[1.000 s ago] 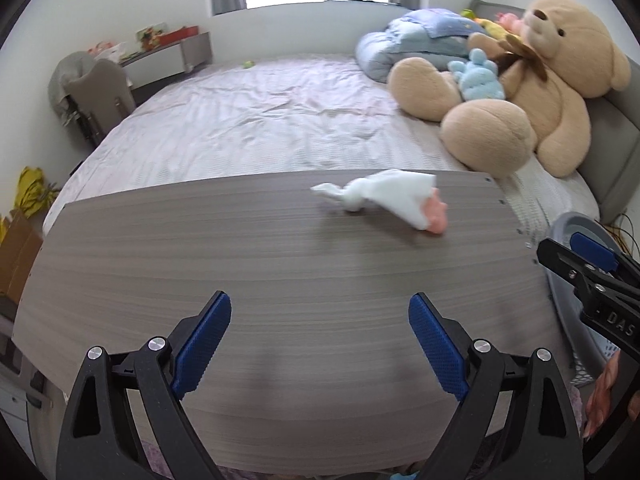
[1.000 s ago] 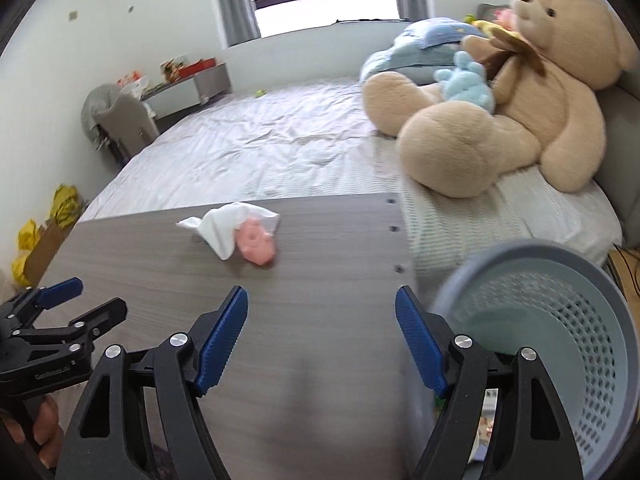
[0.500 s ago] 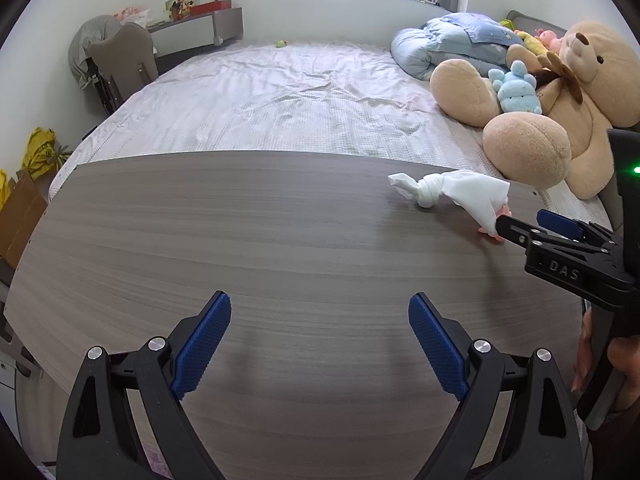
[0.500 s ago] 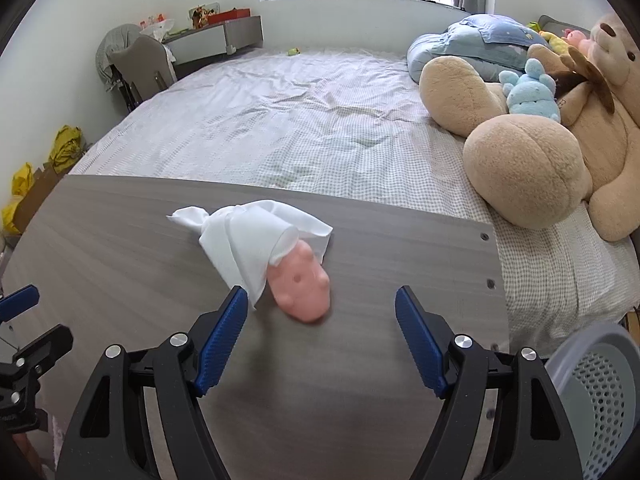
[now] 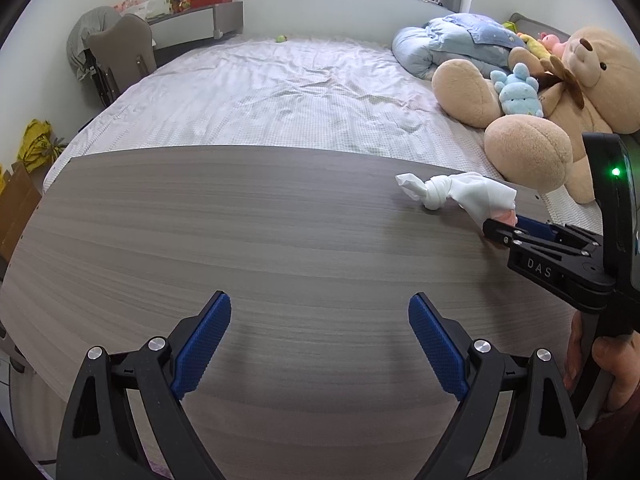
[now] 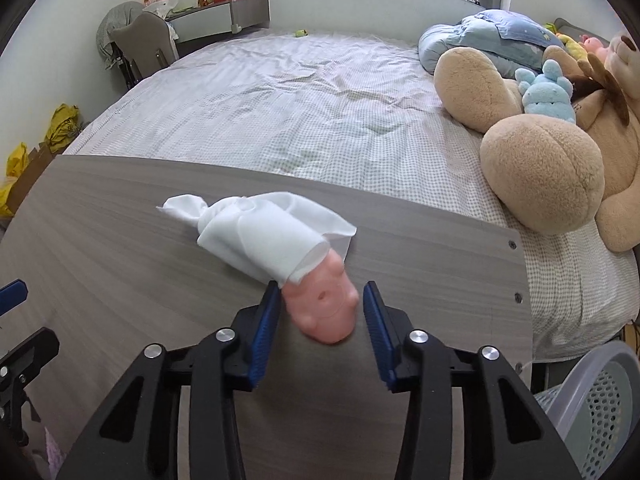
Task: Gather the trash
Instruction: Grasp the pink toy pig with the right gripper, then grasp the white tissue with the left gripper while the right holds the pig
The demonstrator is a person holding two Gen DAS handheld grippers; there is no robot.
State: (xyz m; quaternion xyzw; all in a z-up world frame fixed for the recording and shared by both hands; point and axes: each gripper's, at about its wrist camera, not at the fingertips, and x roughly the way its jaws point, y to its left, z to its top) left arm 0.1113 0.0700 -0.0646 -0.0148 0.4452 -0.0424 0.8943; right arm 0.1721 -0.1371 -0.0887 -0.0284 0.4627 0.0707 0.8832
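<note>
Nearer now: doll between closing jaws

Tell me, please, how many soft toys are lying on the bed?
At least 3: a big brown teddy bear at the bed's right side, a small blue plush on its lap, and yellow and pink toys behind its head, partly hidden, so perhaps more.

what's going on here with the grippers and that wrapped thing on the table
A person holds a gripper in each hand over a wooden table. The right gripper is closing around the pink end of a white cloth bundle; one blue pad seems to touch it, the other looks just clear. The left gripper is open over bare table. A perforated bin sits lower right.
</note>
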